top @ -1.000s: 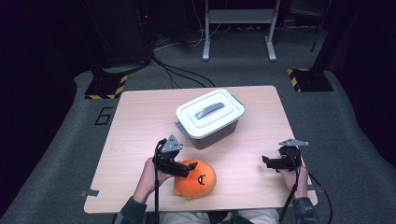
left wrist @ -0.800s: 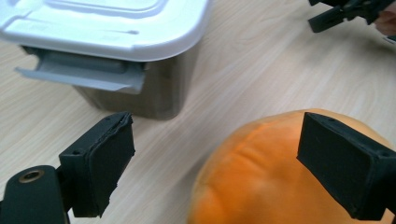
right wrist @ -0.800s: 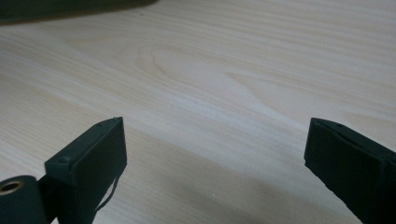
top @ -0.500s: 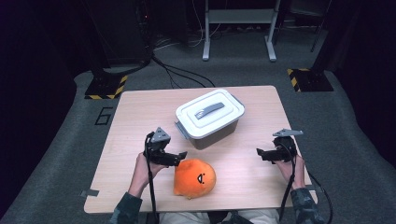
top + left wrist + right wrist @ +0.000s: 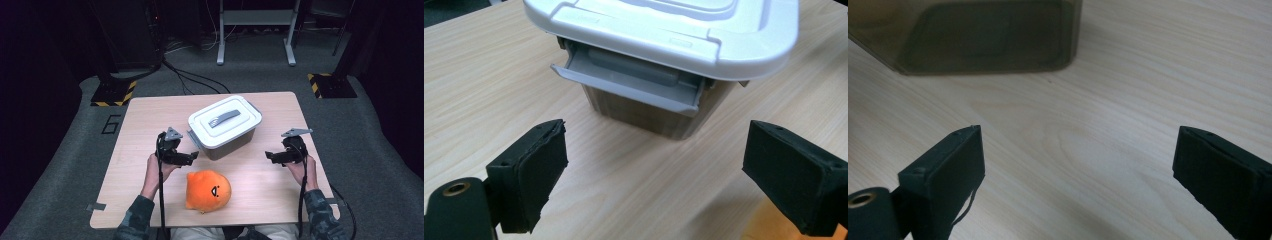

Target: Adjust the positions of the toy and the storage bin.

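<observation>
A lidded box (image 5: 225, 127) with a white lid and grey handle stands mid-table. Its grey side latch (image 5: 629, 85) hangs open toward my left gripper (image 5: 189, 157), which is open just left of the box with nothing between its jaws. An orange plush toy (image 5: 207, 190) lies in front of the box near the table's front edge. My right gripper (image 5: 270, 156) is open to the right of the box, pointing at its smoky wall (image 5: 973, 35). In the left gripper view the gripper (image 5: 654, 175) faces the latch; in the right gripper view the gripper (image 5: 1078, 175) hovers over bare wood.
The wooden table (image 5: 150, 120) has free room at the back left and far right. Dark floor with cables, a metal stand (image 5: 255, 30) and hazard-striped bases (image 5: 112, 95) surrounds it.
My left gripper has left the plush toy and moved up and away toward the box's left latch. My right gripper has shifted slightly up and toward the box.
</observation>
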`<state>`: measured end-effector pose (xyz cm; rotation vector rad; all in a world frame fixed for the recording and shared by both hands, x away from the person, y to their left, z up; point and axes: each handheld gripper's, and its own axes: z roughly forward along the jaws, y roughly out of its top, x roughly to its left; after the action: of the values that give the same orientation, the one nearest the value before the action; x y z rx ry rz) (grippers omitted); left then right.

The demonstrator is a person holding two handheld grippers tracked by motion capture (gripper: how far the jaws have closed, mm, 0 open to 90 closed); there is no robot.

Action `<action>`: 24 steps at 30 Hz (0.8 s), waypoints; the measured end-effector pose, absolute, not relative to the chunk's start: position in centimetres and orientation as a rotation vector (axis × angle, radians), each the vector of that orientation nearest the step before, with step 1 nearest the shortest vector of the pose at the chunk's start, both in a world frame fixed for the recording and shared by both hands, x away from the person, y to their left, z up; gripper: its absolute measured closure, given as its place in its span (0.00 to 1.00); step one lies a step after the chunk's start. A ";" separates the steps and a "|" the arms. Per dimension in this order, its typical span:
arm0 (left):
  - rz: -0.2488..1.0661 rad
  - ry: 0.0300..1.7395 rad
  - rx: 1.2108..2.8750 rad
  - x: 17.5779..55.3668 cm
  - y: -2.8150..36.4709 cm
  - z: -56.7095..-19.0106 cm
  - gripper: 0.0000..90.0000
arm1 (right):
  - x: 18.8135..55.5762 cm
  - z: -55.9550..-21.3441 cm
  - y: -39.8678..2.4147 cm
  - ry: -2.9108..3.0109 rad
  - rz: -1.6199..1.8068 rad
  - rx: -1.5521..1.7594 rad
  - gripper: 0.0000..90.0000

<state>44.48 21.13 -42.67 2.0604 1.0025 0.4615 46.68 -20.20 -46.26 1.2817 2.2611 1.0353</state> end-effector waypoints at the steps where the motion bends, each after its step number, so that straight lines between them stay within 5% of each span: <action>1: 0.461 1.004 2.063 44.7 21.0 -42.8 0.11 | 46.9 -46.1 -20.0 2.267 1.041 1.272 0.06; 24: 0.444 1.027 2.054 46.7 20.7 -43.5 0.12 | 51.9 -39.8 -17.6 2.270 1.125 1.218 0.09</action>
<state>46.72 20.75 -43.53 2.0538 1.0274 0.4443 51.94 -17.65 -39.79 1.2180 2.2701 1.1246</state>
